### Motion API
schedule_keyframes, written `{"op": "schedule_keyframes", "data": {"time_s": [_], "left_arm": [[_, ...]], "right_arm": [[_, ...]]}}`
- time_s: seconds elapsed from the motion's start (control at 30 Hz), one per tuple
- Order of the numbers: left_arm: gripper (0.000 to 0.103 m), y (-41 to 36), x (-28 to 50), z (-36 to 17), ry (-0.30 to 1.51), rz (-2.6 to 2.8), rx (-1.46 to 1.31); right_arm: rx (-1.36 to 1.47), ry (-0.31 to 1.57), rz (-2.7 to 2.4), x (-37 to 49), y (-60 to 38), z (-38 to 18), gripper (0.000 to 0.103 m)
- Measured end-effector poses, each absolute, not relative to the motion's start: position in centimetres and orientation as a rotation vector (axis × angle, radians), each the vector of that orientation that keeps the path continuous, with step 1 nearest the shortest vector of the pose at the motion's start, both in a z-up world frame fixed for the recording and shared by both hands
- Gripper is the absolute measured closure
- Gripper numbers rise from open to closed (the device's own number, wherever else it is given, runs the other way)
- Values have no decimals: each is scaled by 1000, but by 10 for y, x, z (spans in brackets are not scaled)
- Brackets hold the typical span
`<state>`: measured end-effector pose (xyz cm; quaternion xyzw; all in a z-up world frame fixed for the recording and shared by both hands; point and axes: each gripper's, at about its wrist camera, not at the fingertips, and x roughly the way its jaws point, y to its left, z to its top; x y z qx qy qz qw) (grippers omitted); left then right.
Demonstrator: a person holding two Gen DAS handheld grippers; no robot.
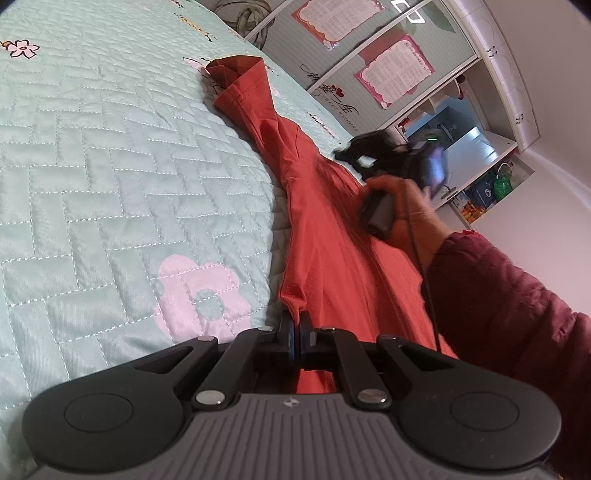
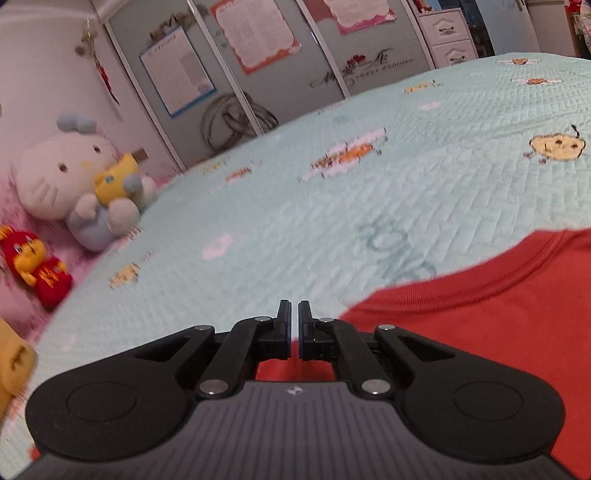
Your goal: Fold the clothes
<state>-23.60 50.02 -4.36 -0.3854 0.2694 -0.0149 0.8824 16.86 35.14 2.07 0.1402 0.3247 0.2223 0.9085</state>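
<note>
A red shirt [image 1: 325,221] lies stretched along the teal quilted bedspread [image 1: 110,166], one sleeve [image 1: 240,85] reaching to the far end. My left gripper [image 1: 294,317] is shut on the shirt's near edge, with the fabric pinched between the pads. The right gripper [image 1: 345,153] is blurred in the left wrist view, held by a hand [image 1: 402,210] in a dark red sleeve above the shirt's right side. In the right wrist view the right gripper [image 2: 294,310] hangs over the bedspread [image 2: 332,221]. Only a thin slit shows between its fingers, with nothing in it. The shirt [image 2: 461,325] and its collar [image 2: 517,266] lie below and to its right.
A white cat plush [image 2: 70,181] and a red and yellow plush [image 2: 33,266] sit on pink bedding at the left. Wardrobe doors with posters [image 2: 258,33] stand behind the bed. Open shelves [image 1: 480,173] hold clutter at the right.
</note>
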Motion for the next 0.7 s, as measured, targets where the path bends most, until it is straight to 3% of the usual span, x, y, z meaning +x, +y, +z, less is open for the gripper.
{"op": "schedule_keyframes", "data": {"time_s": [0.23, 0.5, 0.7], "left_arm": [[96, 501, -235, -43, 560, -31, -800], [96, 500, -234, -44, 559, -30, -797], [96, 500, -234, -44, 560, -30, -798]], "right_arm": [[294, 719, 440, 181, 349, -1, 103], [363, 706, 476, 172, 341, 27, 99], [78, 704, 686, 115, 408, 74, 95]]}}
